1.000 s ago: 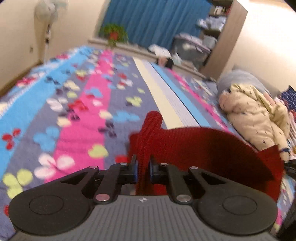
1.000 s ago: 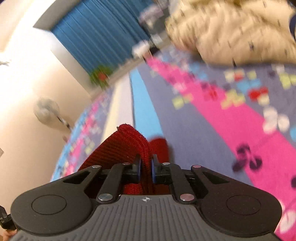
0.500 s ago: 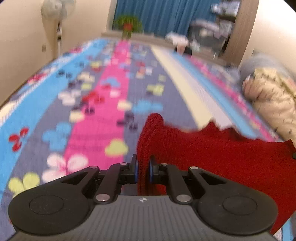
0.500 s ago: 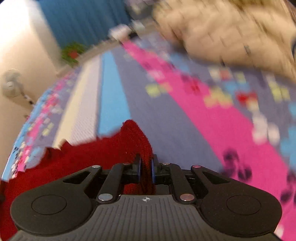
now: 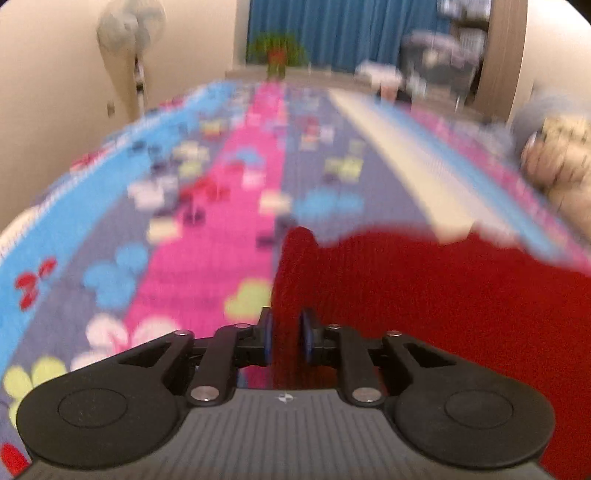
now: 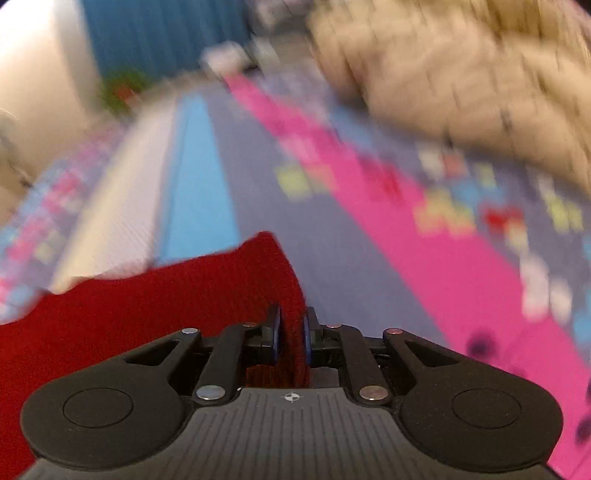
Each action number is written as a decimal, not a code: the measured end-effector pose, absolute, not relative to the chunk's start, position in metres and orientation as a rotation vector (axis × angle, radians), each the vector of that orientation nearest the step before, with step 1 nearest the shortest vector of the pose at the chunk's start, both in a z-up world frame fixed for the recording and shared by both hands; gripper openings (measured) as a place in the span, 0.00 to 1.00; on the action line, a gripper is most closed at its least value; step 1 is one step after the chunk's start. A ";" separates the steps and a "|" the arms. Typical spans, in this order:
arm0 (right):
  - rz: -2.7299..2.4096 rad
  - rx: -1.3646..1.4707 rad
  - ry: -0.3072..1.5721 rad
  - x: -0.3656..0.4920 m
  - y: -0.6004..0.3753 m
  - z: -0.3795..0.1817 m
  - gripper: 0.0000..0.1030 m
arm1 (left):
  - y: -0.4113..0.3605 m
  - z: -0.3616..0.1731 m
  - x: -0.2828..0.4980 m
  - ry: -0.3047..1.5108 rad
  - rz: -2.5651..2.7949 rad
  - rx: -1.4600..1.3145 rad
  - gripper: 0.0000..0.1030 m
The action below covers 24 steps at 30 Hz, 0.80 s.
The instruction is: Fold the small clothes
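A red knitted garment (image 5: pixel 443 295) hangs stretched between my two grippers above a bed with a striped, flowered sheet (image 5: pixel 184 229). My left gripper (image 5: pixel 286 339) is shut on the garment's left edge; the cloth spreads to the right of it. In the right wrist view my right gripper (image 6: pixel 291 341) is shut on the garment's (image 6: pixel 147 314) right edge; the cloth spreads to the left. Both views are blurred by motion.
A beige padded jacket (image 6: pixel 461 74) lies on the bed to the right, also in the left wrist view (image 5: pixel 557 162). A standing fan (image 5: pixel 125 48), a potted plant (image 5: pixel 277 51) and blue curtains (image 5: pixel 343 29) stand beyond the bed's far end.
Both grippers have swung with the garment. It has spread out wider and flatter between them. The left view now faces straight down the bed; the right view has turned toward the sheet.
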State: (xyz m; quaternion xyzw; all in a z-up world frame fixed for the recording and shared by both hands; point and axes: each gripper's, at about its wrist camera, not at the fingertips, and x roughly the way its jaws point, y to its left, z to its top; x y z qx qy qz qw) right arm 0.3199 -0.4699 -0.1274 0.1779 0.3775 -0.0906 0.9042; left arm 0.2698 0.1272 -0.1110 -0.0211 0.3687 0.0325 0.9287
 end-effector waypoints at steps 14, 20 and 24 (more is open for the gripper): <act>-0.220 0.617 0.696 0.234 -0.500 -0.097 0.45 | 0.171 -0.080 0.209 0.918 -0.011 -0.429 0.45; -0.077 0.666 0.867 0.197 -0.489 -0.115 0.49 | 0.173 -0.086 0.173 1.006 -0.017 -0.555 0.45; -0.027 0.606 0.929 0.181 -0.473 -0.121 0.49 | 0.162 -0.088 0.159 1.033 -0.018 -0.512 0.42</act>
